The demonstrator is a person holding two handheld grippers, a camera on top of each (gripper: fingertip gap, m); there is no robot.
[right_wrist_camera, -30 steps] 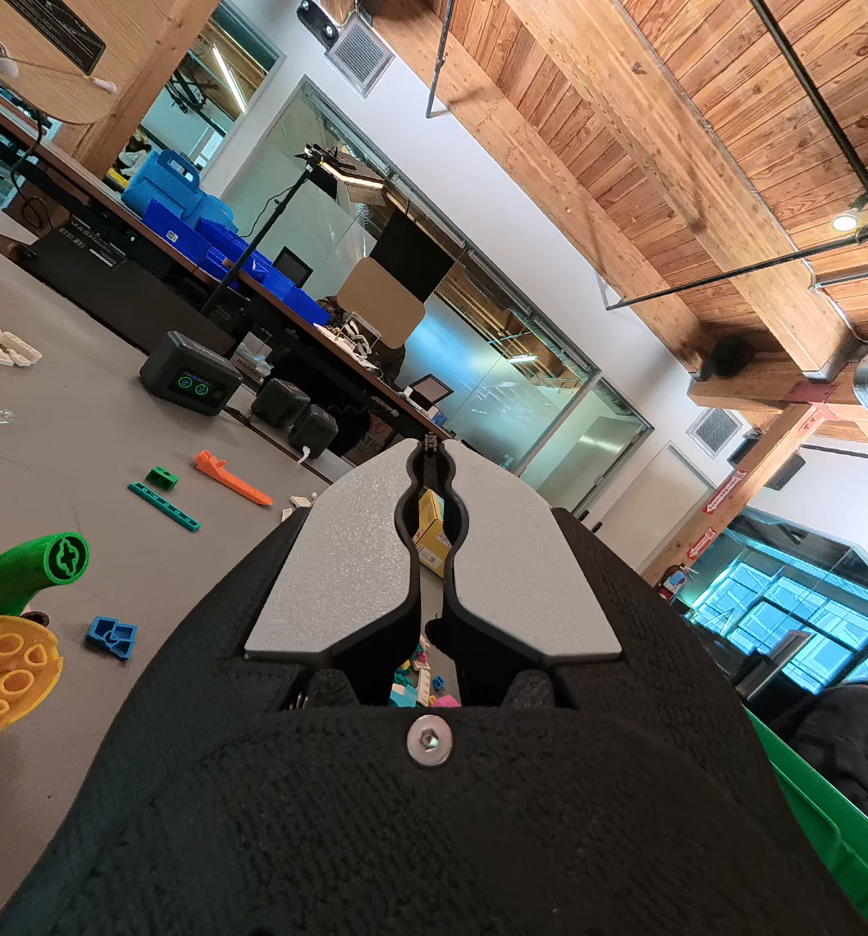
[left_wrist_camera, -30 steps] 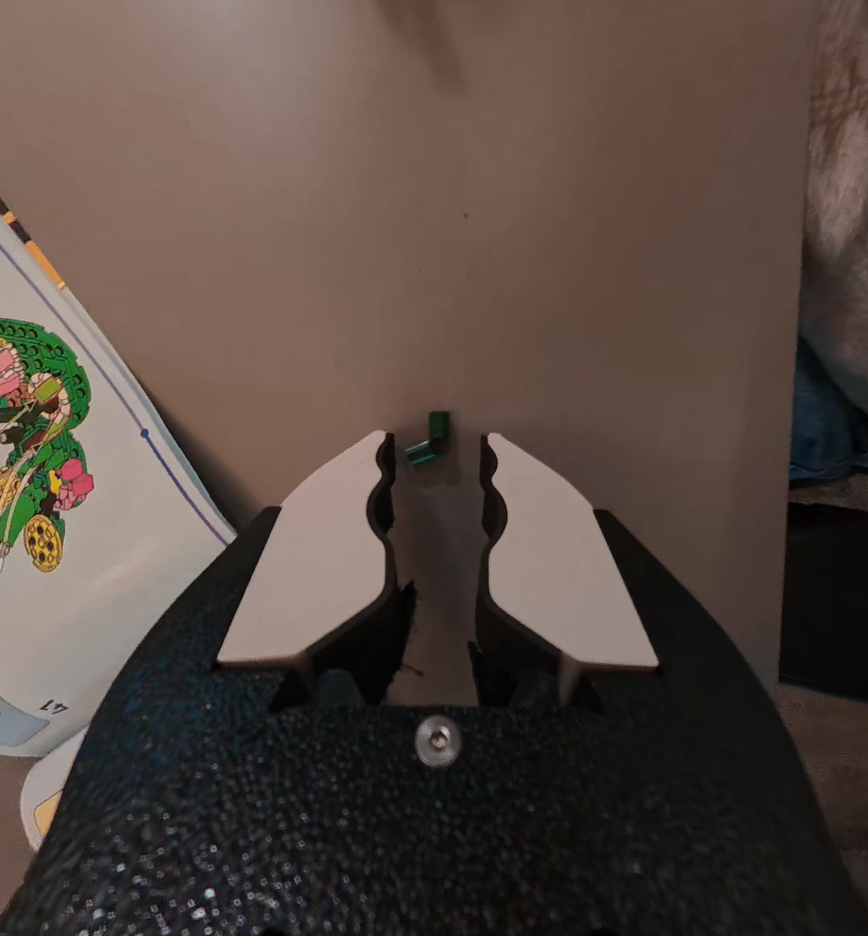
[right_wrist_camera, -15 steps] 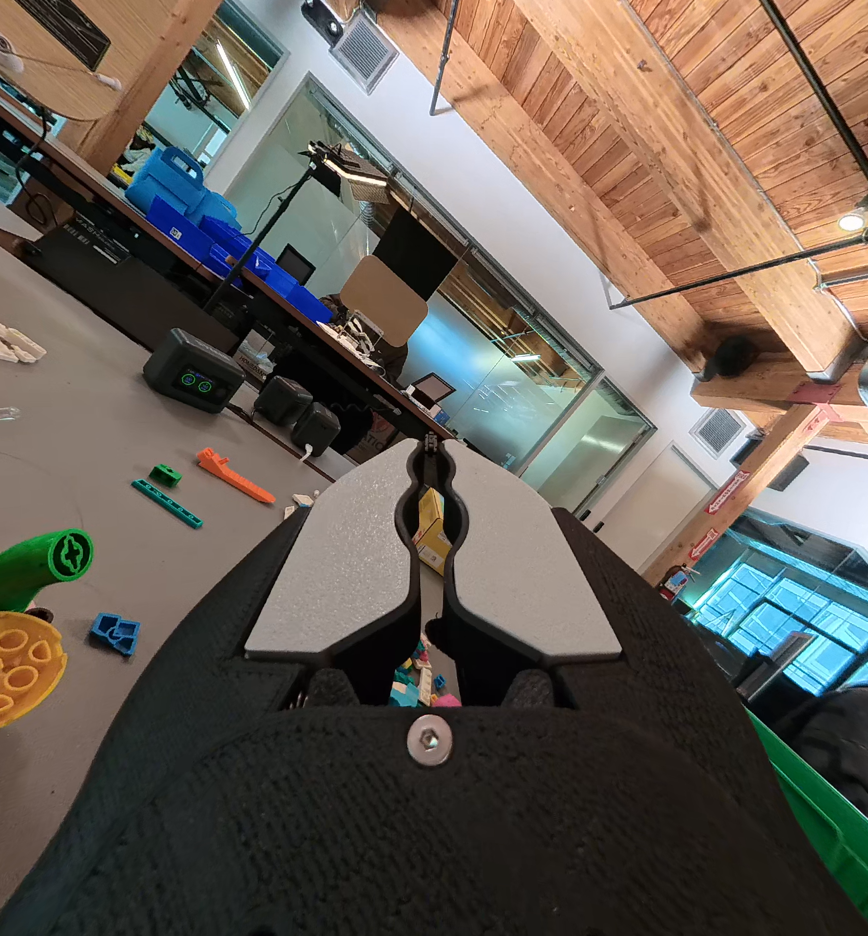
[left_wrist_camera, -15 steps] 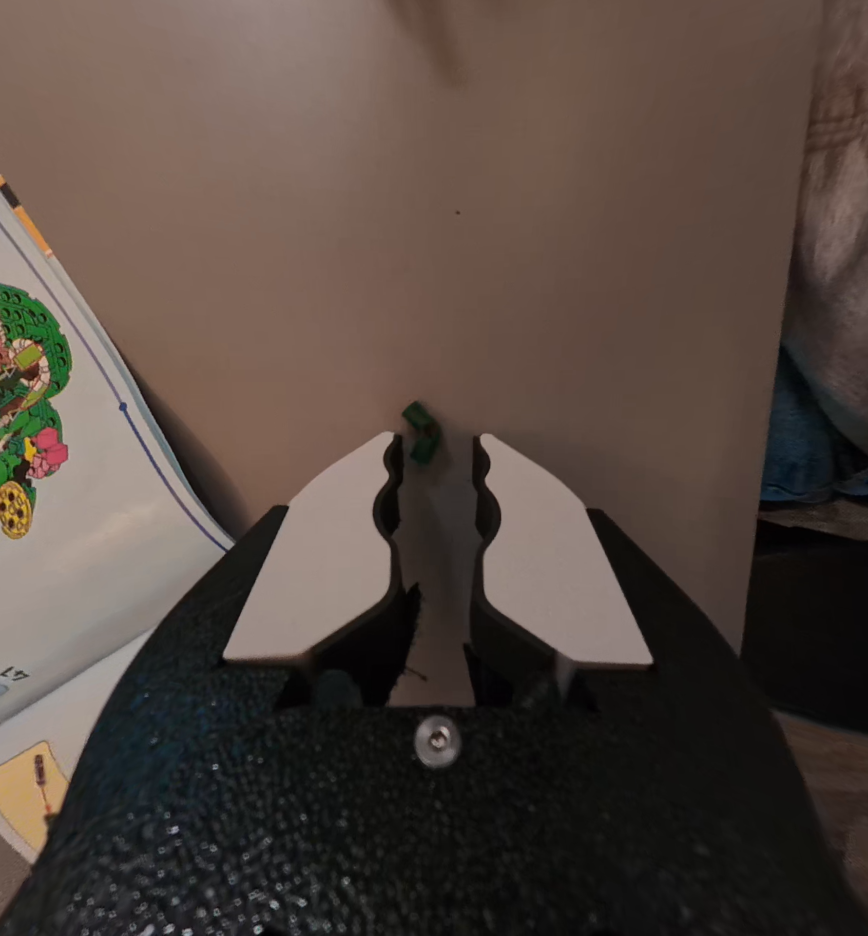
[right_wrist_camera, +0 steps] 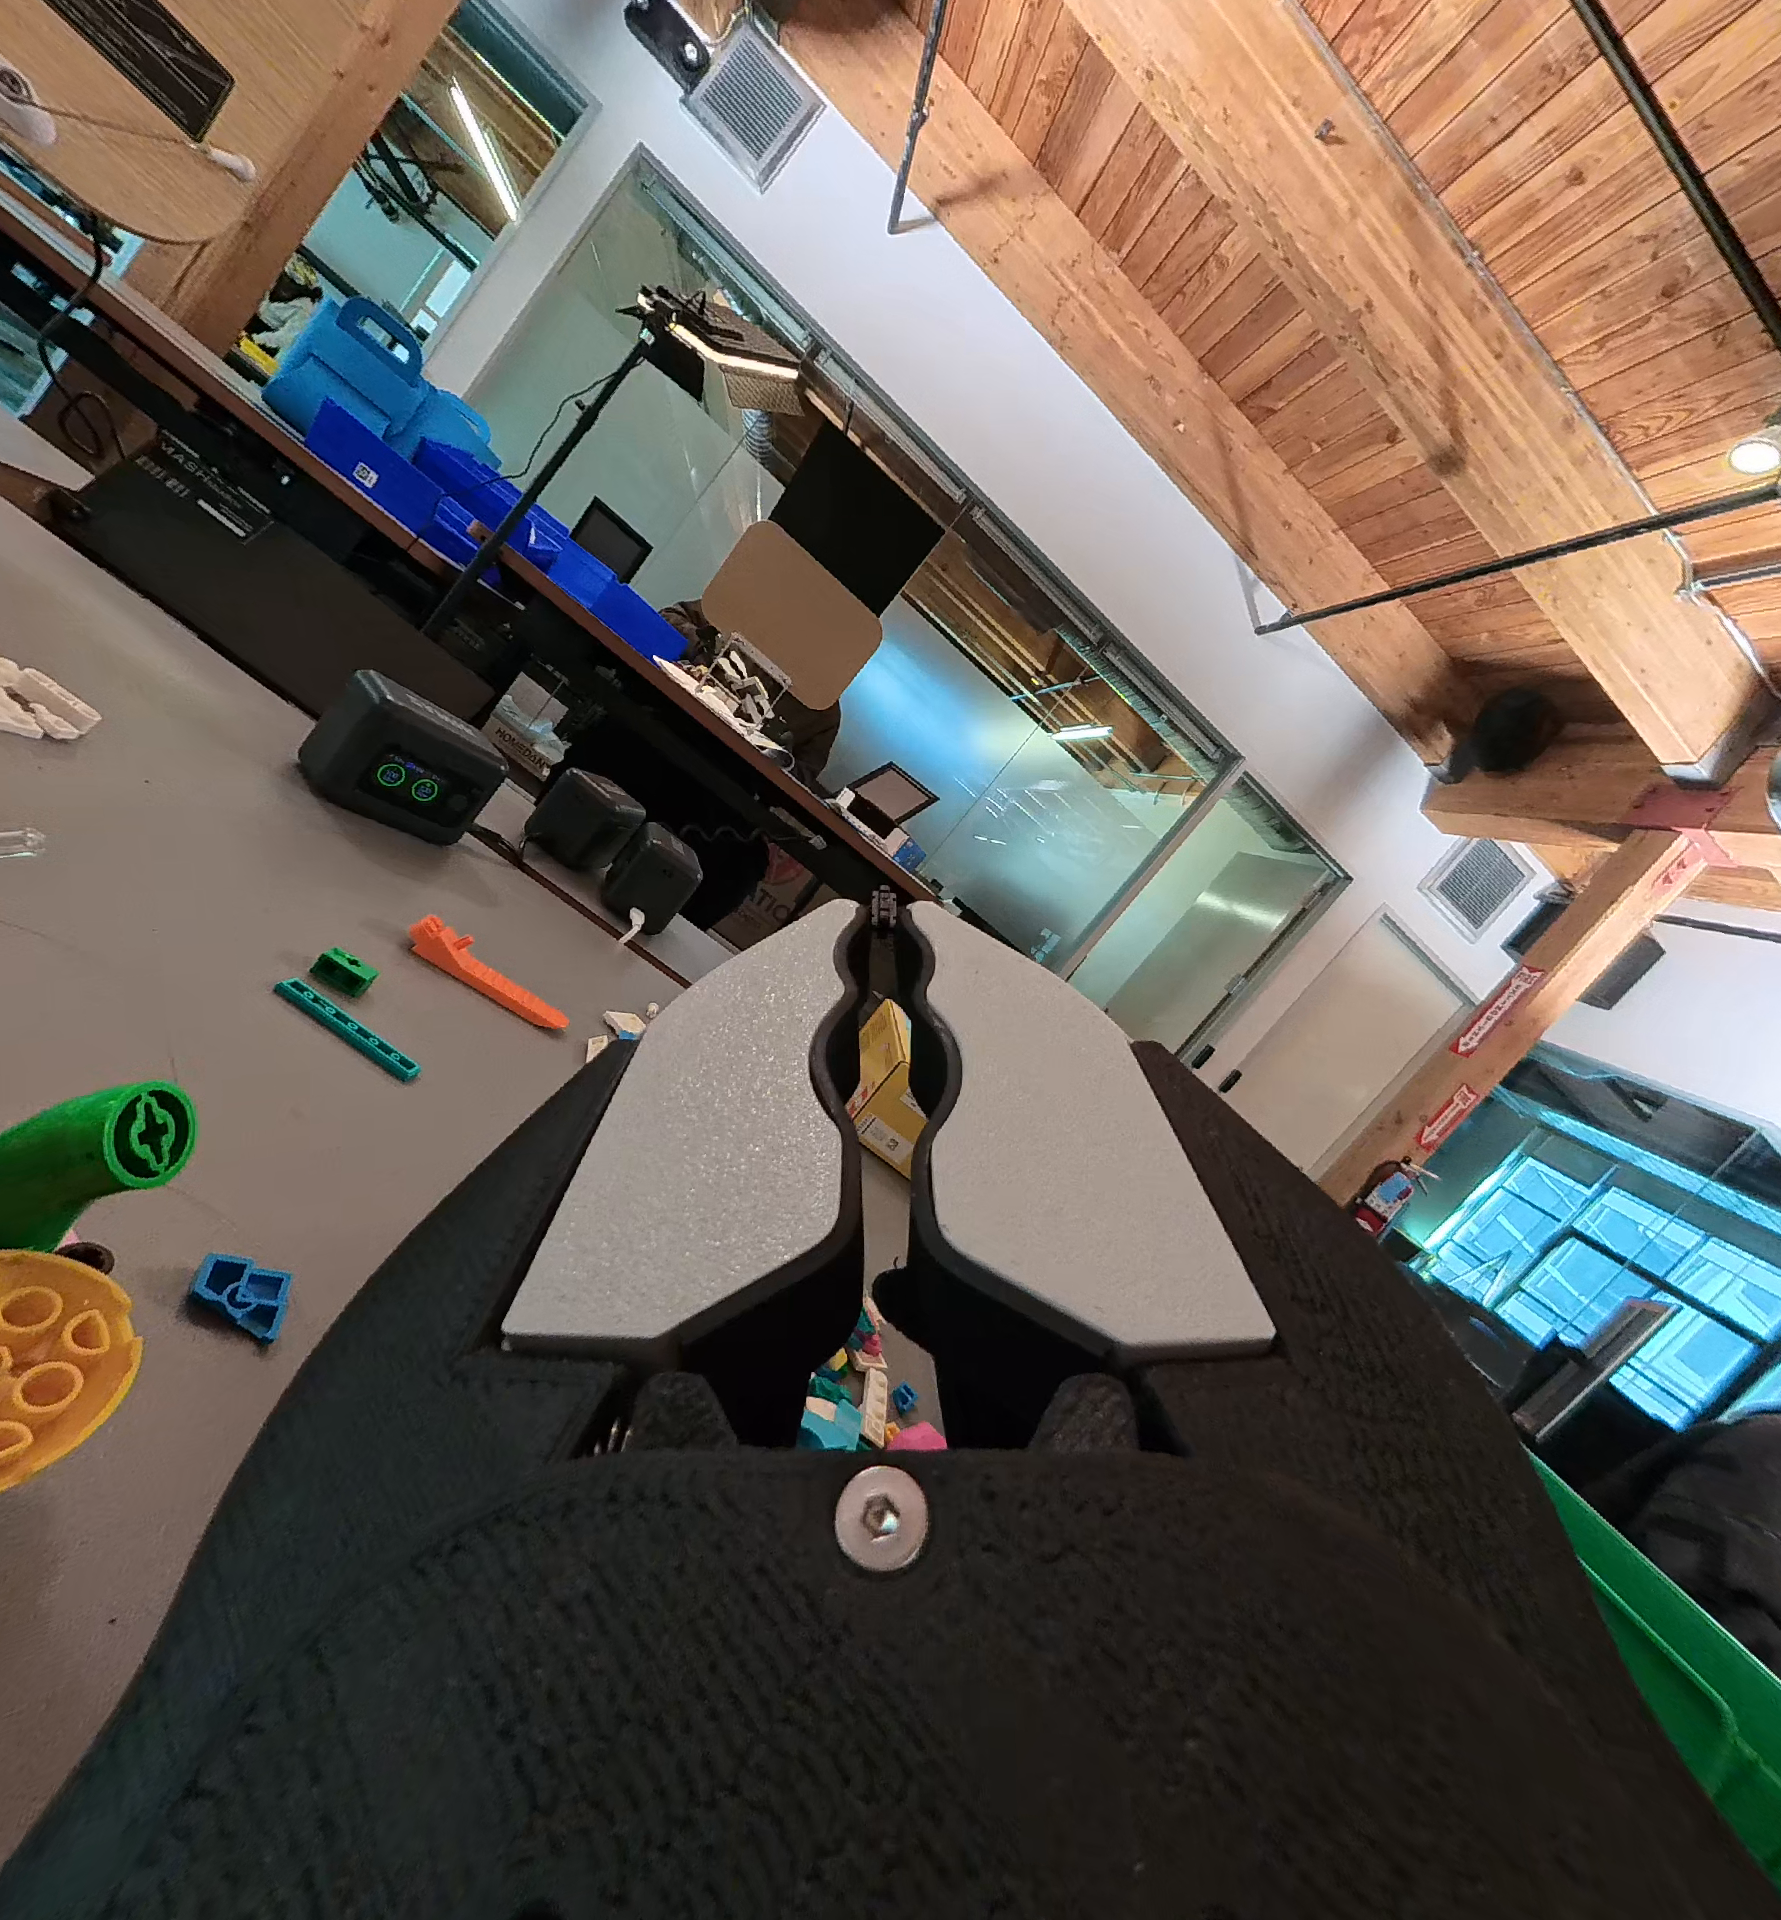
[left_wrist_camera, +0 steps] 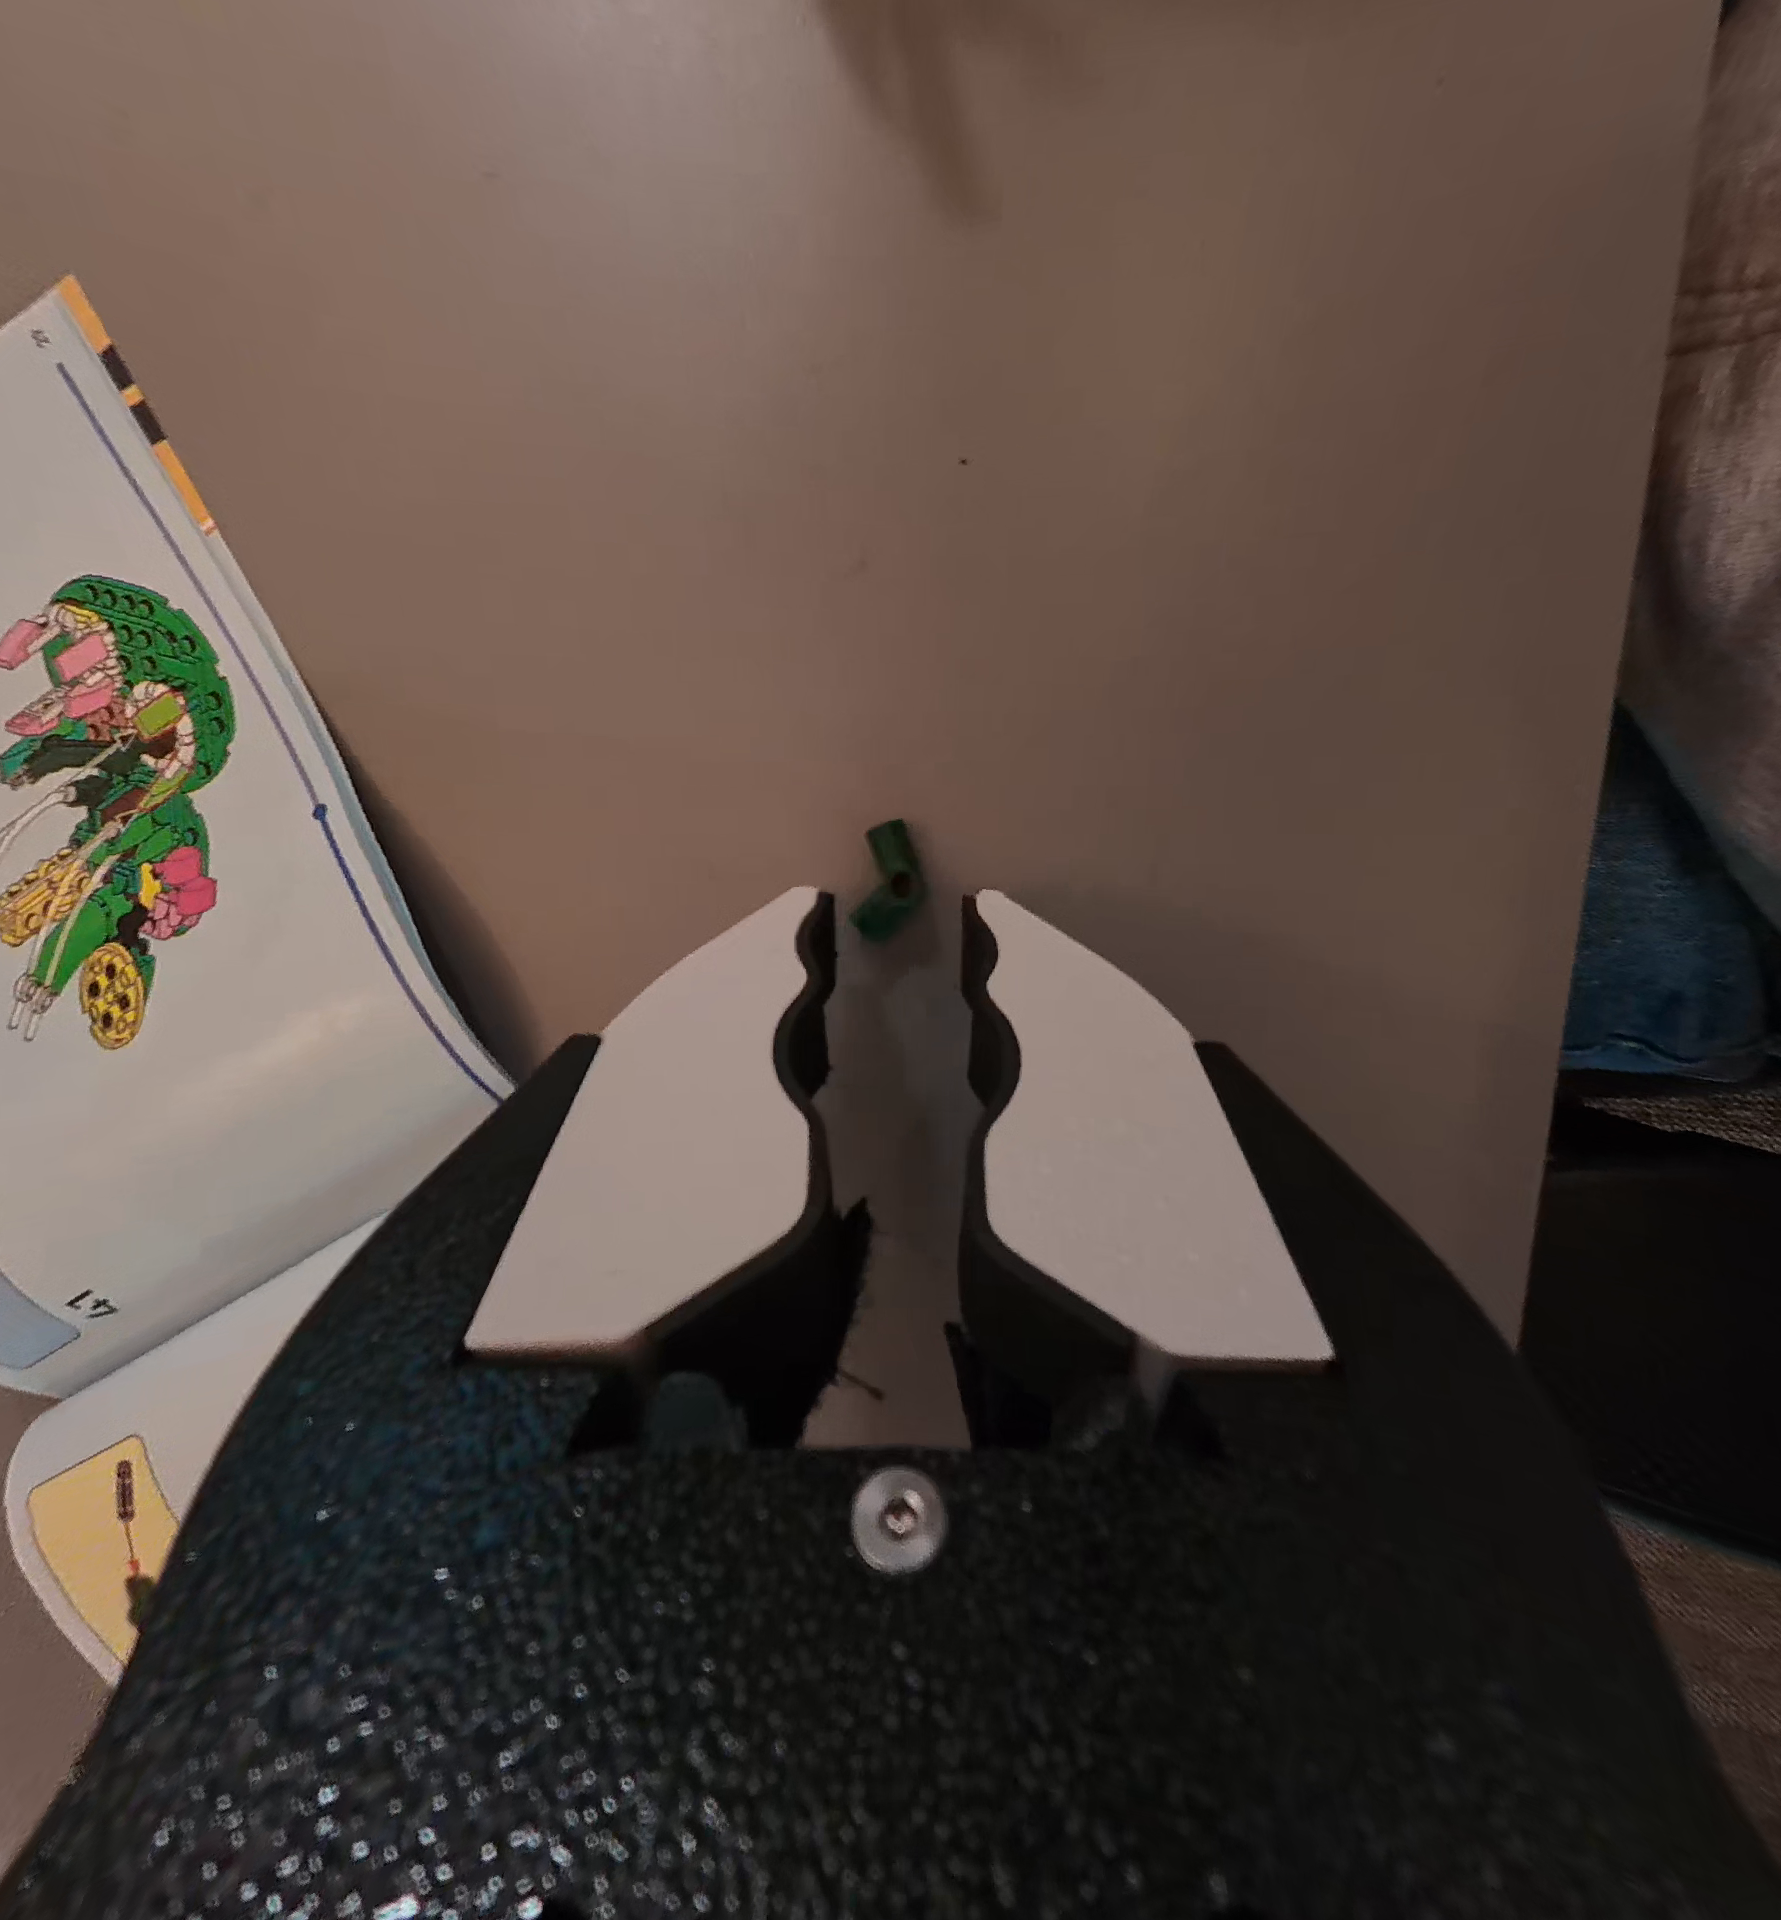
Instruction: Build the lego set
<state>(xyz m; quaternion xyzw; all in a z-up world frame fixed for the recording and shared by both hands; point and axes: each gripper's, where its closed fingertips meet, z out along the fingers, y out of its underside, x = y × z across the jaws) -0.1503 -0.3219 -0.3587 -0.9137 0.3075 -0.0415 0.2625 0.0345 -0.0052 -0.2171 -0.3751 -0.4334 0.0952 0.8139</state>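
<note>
Two grippers, two very different poses. My left gripper [left_wrist_camera: 891, 909] points down at the grey table [left_wrist_camera: 969, 416], its jaws parted with a clear gap between the tips and nothing held. A small bent green connector piece [left_wrist_camera: 891, 878] lies on the table right at that gap — just beyond the tips, nearer the left finger, touching neither as far as I can tell. To the left lies the open instruction booklet [left_wrist_camera: 138, 935], its page showing a green, pink and yellow model; my gripper body covers its lower right corner.

My right gripper [right_wrist_camera: 884, 912] is tilted upward, so its view takes in the wooden ceiling and glass walls as much as the table [right_wrist_camera: 190, 914]. Its fingertips are pinched together on a tiny dark piece [right_wrist_camera: 883, 906]; it is too small for me to say what it is.

Left of it sits the partly built model — a green curved tube [right_wrist_camera: 65, 1164] above a yellow holed disc [right_wrist_camera: 3, 1371]. Loose on the table nearby are a blue brick [right_wrist_camera: 242, 1294], a teal holed beam [right_wrist_camera: 346, 1029], a small green brick [right_wrist_camera: 344, 970] and an orange brick separator [right_wrist_camera: 486, 971]. Through the gap below my fingers I see a heap of mixed bricks [right_wrist_camera: 860, 1392].
</note>
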